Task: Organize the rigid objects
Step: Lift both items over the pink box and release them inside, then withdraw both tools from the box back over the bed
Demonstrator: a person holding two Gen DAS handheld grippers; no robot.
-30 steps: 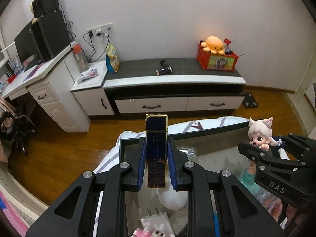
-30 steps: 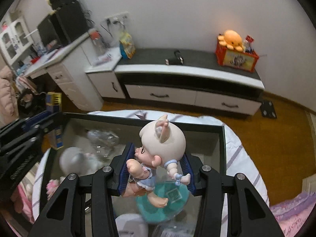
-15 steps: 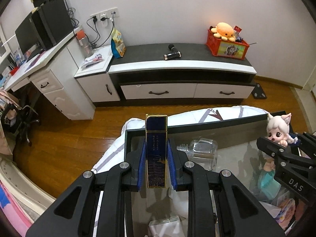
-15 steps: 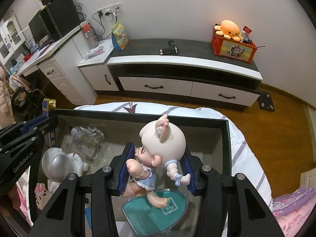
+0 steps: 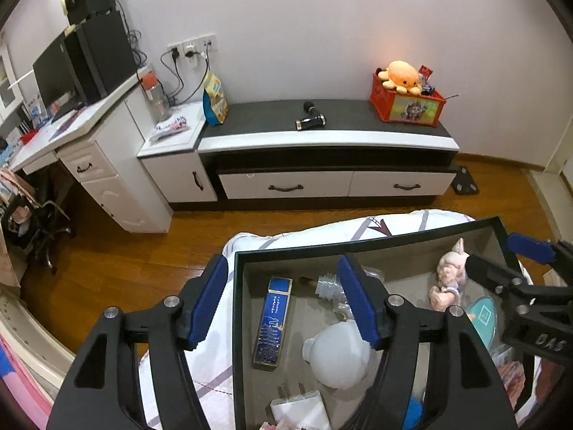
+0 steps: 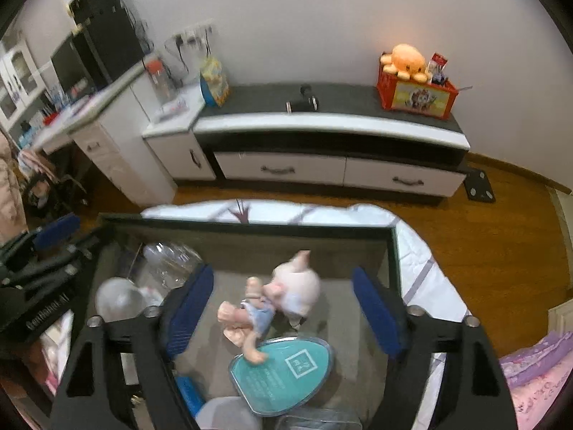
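Blue box (image 5: 273,321) and doll (image 6: 283,295) dropped from claws.

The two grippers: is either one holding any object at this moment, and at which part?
Nothing is held. The left gripper is opening, the blue box lying free in the bin. The right gripper is opening too; the pig doll lies below, untouched.

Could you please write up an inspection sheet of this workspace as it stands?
Surface: dark box on a white bedsheet.
Job's things: blue-and-gold slim box lying flat inside; pig-eared doll on its side, foot on a teal oval case.
Clutter: clear plastic bottle, white round toy, plug adapter.
Grippers: left gripper and right gripper both opening, touching nothing.
Cables: black leads at the wall sockets.
Surroundings: TV cabinet, orange octopus plush.
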